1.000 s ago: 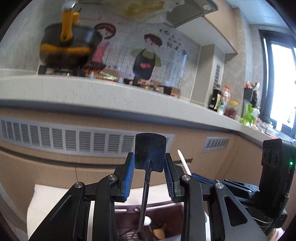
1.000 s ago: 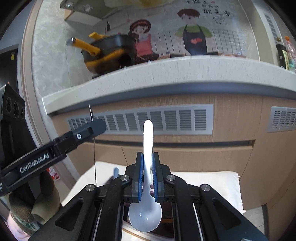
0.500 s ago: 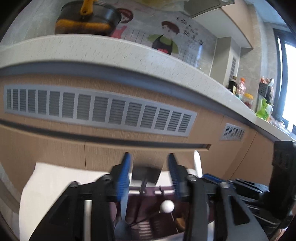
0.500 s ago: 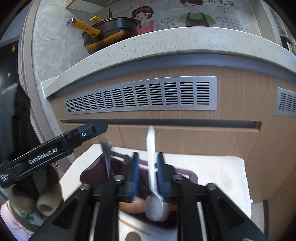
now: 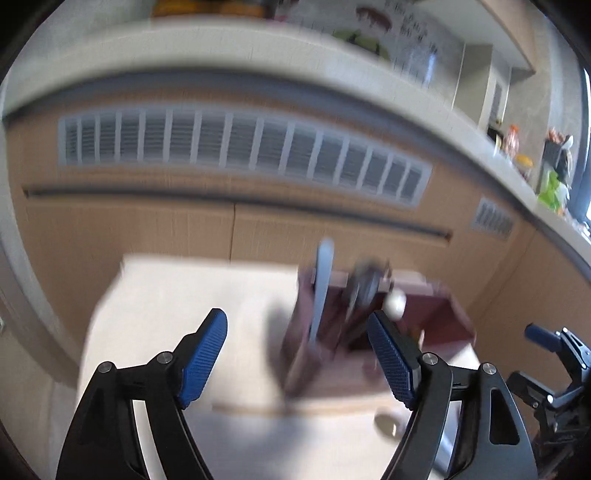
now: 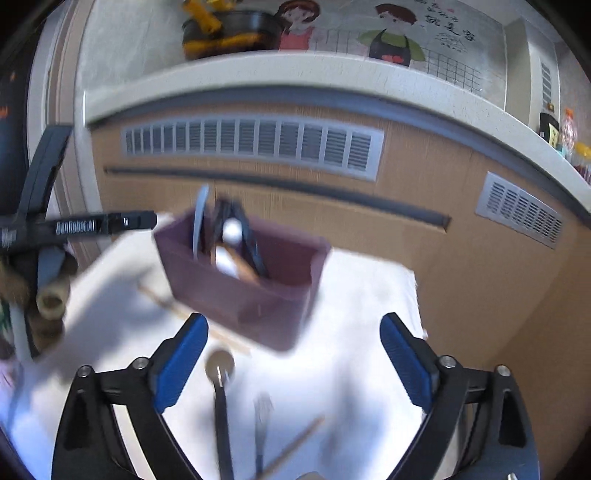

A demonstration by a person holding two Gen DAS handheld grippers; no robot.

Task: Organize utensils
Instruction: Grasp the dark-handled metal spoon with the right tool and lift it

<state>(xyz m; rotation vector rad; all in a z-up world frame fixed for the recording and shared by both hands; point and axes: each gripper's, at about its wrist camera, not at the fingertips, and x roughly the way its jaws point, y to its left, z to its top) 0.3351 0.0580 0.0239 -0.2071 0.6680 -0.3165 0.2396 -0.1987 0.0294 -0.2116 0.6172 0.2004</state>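
Observation:
A maroon utensil box (image 6: 258,302) stands on a white cloth (image 6: 362,332). In it stand a white spoon (image 6: 231,236), a black spatula (image 6: 236,218) and a grey-blue handle (image 6: 201,218). My right gripper (image 6: 295,328) hangs in front of the box, jaws opening, nothing between them. Below it on the cloth lie a black-handled spoon (image 6: 219,365), a fork (image 6: 262,410) and chopsticks (image 6: 295,443). In the left wrist view my left gripper (image 5: 295,325) is near the box (image 5: 424,314), its jaws opening and empty, with the spatula (image 5: 364,288) and the spoon's end (image 5: 394,301) beyond.
A wooden cabinet front with vent grilles (image 6: 251,142) rises right behind the cloth, under a pale countertop (image 6: 295,70) that bears a black pot (image 6: 229,33). The other gripper (image 6: 92,225) and a hand (image 6: 51,295) are at the left. Bare cloth (image 5: 166,295) lies left of the box.
Both grippers let go: the black spatula and the white spoon now stand in the box. Both jaws widened, and both grippers drew back and sank lower.

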